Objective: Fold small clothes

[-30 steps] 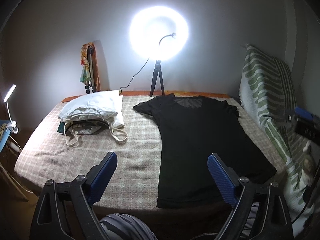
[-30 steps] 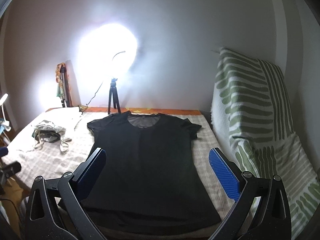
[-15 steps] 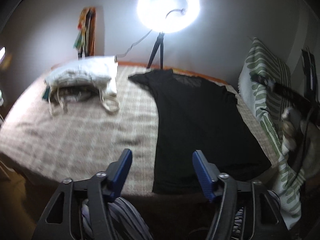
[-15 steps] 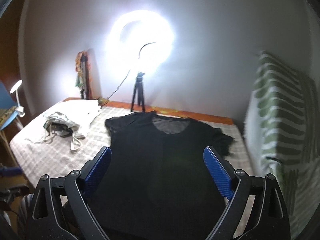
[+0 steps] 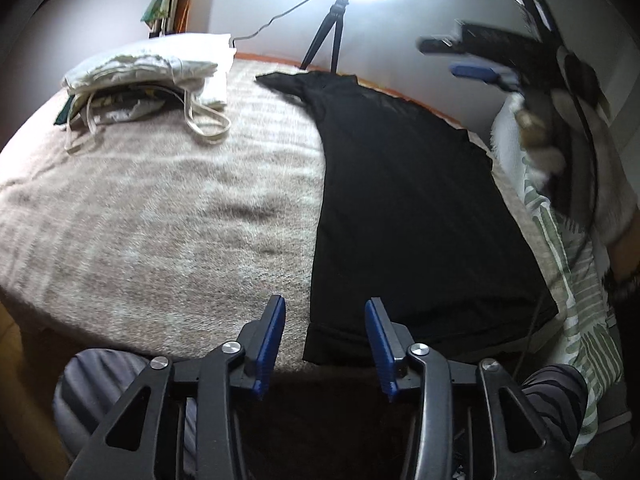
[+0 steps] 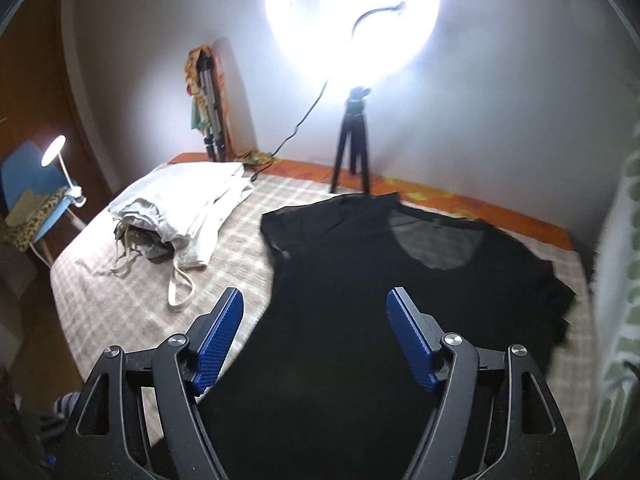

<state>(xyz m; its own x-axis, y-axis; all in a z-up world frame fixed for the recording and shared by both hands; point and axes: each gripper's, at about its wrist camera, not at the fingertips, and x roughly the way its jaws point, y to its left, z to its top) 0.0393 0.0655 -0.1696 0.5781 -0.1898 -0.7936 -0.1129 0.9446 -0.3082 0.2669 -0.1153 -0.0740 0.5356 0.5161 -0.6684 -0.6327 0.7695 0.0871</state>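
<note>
Black tee lies flat on the bed, hem at 6 o'clock. Thin, floppy fabric imo, so pinch hem corners. Left gripper and right gripper both been closing, nothing btwn jaws, still apart.

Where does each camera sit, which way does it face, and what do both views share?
Left wrist: on the left tool, tilted down at the black T-shirt hem corner; striped knees, right hand show.
Right wrist: on the right tool, over the shirt's middle, facing the ring light.
Shared: shirt, white bag, checked bedcover.
</note>
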